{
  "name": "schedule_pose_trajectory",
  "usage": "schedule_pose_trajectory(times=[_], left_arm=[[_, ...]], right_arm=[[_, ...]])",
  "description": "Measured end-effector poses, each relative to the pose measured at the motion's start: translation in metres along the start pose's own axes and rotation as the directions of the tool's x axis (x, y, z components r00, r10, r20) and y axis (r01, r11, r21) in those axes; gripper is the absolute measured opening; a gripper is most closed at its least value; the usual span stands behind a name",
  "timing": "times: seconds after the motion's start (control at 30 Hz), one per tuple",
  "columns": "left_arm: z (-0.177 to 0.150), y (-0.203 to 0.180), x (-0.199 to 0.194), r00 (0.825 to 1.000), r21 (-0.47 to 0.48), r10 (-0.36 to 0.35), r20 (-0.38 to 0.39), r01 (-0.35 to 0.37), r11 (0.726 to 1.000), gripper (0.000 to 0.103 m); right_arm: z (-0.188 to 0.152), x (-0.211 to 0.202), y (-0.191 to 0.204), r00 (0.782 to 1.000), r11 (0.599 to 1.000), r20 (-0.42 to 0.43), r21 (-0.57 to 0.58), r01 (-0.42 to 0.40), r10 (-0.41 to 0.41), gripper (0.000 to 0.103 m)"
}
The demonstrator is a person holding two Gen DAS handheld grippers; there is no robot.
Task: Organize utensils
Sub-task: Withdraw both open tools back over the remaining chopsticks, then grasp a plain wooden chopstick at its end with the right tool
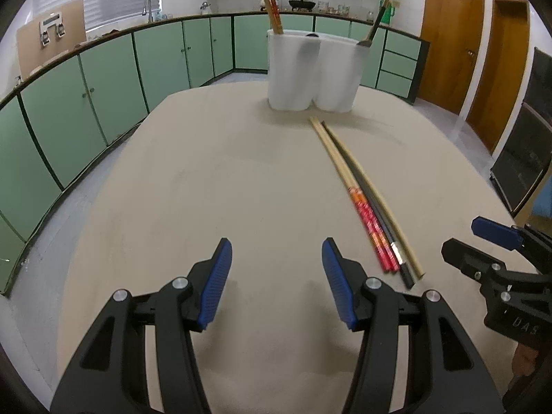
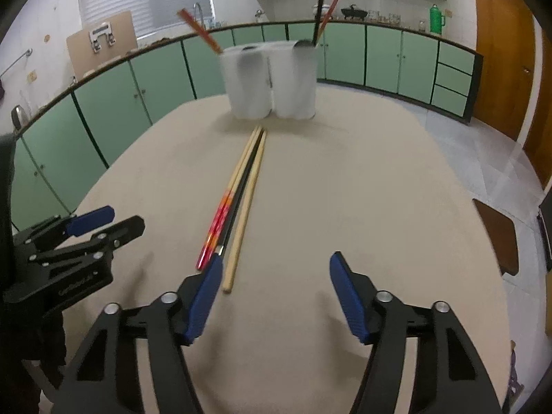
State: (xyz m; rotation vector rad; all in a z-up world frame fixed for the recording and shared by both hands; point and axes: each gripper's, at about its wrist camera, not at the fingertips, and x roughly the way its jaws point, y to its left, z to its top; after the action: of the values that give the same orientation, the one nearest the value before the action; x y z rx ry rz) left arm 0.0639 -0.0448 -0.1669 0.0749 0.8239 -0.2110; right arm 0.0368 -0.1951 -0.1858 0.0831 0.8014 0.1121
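Fingers, left: the left gripper (image 1: 276, 276) is hovering over the tabletop (image 1: 207, 189) with its blue-padded fingers (image 1: 215, 286) spread wide apart, nothing sitting between them.
Fingers, right: the right gripper (image 2: 272, 296) is likewise hanging low over the tabletop with its fingers (image 2: 203, 300) held apart and gripping nothing; its left pad is sitting just beside the near ends of the loose chopsticks.
Loose chopsticks: a bundle of chopsticks (image 1: 365, 200) is lying flat on the tabletop, running from near the holder back toward the grippers; I am seeing red-patterned ones, a dark one and a plain wooden one (image 2: 245, 207) pressed side by side.
Holder: a white two-compartment utensil holder (image 1: 310, 72) is standing upright at the far side of the tabletop, just past the far tips of the loose chopsticks.
Already in the holder: red-and-wood chopsticks (image 1: 269, 3) are leaning out of the left compartment, and a dark chopstick (image 1: 377, 20) is leaning out of the right one.
Room: green cabinets (image 1: 103, 96) are curving around behind, with wooden doors (image 1: 452, 41) off to the right.
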Motion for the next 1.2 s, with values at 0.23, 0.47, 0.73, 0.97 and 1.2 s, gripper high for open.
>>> schedule_pose_trajectory(times=[0.23,0.47,0.73,0.97,1.2], left_arm=[[-0.005,0.008,-0.002,1.0,-0.009,0.013,-0.015,-0.014,1.0,0.053],[-0.005,0.007,-0.001,1.0,-0.01,0.004,-0.018,-0.004,1.0,0.053],[-0.004,-0.004,0.001,0.999,0.008,-0.02,-0.025,0.02,1.0,0.053],[-0.002,-0.021,0.003,0.998,0.017,-0.057,-0.029,0.057,0.998,0.053],[-0.001,-0.045,0.01,0.994,0.015,-0.101,-0.038,0.102,0.995,0.053]], right_arm=[[-0.012,0.01,0.015,0.999,0.999,-0.043,-0.032,-0.013,0.011,0.044],[-0.014,0.018,0.025,0.999,0.998,-0.052,-0.056,0.006,-0.009,0.036],[-0.013,0.02,0.026,0.998,0.999,-0.056,-0.053,-0.011,0.008,0.008],[-0.012,0.016,0.015,0.999,1.0,-0.05,-0.023,-0.002,0.001,0.007],[-0.013,0.008,-0.016,0.998,0.999,-0.037,0.012,0.052,-0.052,0.007]])
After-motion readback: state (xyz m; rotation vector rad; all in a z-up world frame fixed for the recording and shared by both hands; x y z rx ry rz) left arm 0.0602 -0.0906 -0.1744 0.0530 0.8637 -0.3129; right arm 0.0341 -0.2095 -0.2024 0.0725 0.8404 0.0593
